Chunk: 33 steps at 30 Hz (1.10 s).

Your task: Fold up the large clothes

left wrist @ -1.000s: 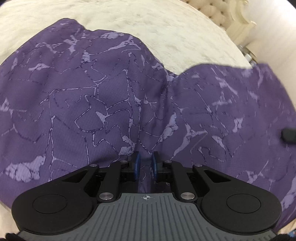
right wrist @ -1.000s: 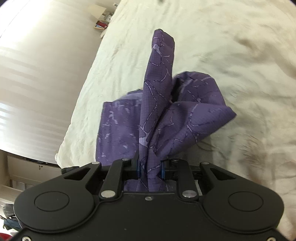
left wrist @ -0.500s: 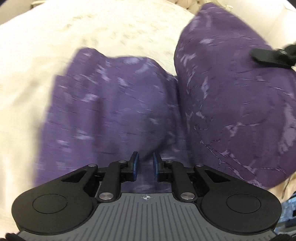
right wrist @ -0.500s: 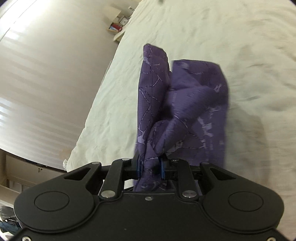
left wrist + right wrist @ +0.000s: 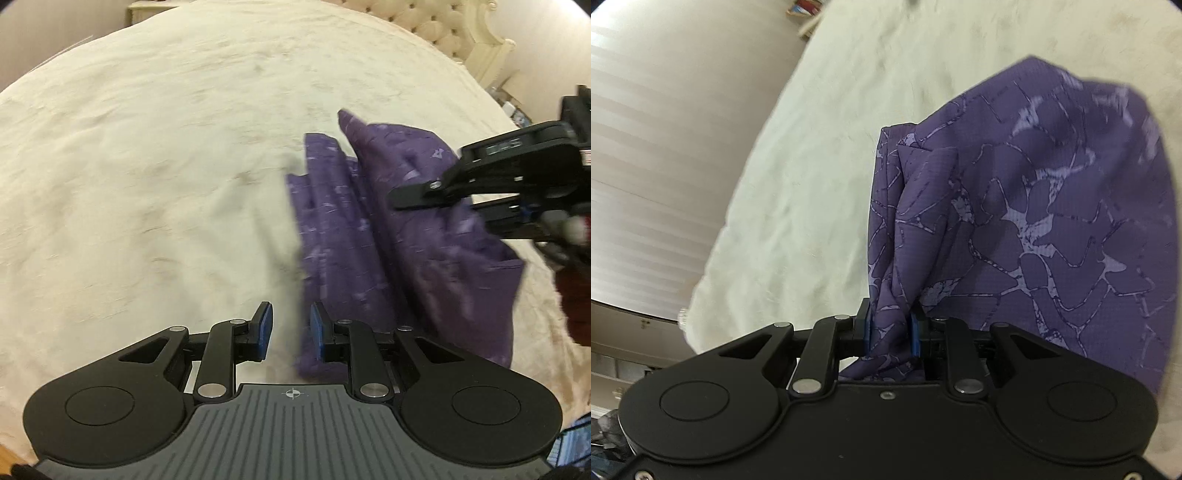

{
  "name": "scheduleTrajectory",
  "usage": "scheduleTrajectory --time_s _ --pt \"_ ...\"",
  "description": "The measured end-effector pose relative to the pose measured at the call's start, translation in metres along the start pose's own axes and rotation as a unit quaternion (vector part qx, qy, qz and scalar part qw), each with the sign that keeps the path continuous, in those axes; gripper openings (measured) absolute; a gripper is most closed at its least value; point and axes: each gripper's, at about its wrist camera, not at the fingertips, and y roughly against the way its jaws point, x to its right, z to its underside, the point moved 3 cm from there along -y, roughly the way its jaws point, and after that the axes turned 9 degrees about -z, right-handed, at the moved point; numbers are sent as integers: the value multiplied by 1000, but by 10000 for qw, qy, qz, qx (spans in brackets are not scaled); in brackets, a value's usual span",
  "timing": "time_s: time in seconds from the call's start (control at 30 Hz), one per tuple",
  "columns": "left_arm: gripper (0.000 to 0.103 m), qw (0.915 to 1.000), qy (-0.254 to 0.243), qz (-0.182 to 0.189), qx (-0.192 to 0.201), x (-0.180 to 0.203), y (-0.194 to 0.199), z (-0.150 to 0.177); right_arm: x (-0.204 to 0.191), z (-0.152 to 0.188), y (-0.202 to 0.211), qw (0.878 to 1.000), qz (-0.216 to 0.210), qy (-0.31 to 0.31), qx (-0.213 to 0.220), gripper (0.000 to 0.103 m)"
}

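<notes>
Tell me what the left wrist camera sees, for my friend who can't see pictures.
The left gripper is open with nothing in it, above a cream bedspread. To its right, the right gripper holds up a bunched purple patterned cloth.

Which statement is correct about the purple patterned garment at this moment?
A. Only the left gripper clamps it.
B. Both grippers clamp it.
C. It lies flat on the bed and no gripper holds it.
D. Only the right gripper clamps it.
D: the right gripper has a bunch of the purple patterned garment pinched between its blue pads, while the left gripper shows bare cream bedspread between its parted pads.
</notes>
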Motion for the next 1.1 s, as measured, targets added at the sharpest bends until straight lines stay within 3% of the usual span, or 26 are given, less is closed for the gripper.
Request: scheduleTrajectory --time_s 0.17,0.2,0.27,0.3,0.4,0.53,0.63,0.77,0.87,0.97,1.03,1.1 --pt "23 10000 24 7 -82 -8 3 1 -3 3 -34 9995 187 161 -191 38" --pt "23 10000 6 20 -81 -9 4 0 -1 4 -38 9996 139 144 -204 40" --pt "23 10000 -20 58 -52 -9 8 -2 0 4 -39 9996 -140 142 -197 55" --pt "23 9999 -33 96 -9 -7 12 -5 -1 3 -38 9991 -327 177 -179 56" --pt "23 9993 -102 248 245 -3 28 -17 -10 0 -17 9966 -766 288 -56 56" --pt "29 9958 -273 502 712 16 55 -37 -17 -10 35 9927 -958 516 526 56" --pt "30 9909 -516 786 961 40 64 -53 -9 -14 80 9896 -739 661 1047 56" --pt "31 9839 -993 1120 973 77 50 -61 13 -10 122 9860 -77 701 1510 56" --pt "31 9848 -1192 1057 686 90 18 -54 29 -2 130 9838 439 639 1615 56" --pt "29 9896 -1289 644 36 83 -23 -37 33 7 126 9820 839 709 1534 56" --pt "30 9927 -1026 589 -239 70 -39 -25 31 8 124 9820 951 787 1428 53" --pt "30 9943 -763 700 -237 59 -38 -23 29 9 121 9807 1089 953 1313 43"
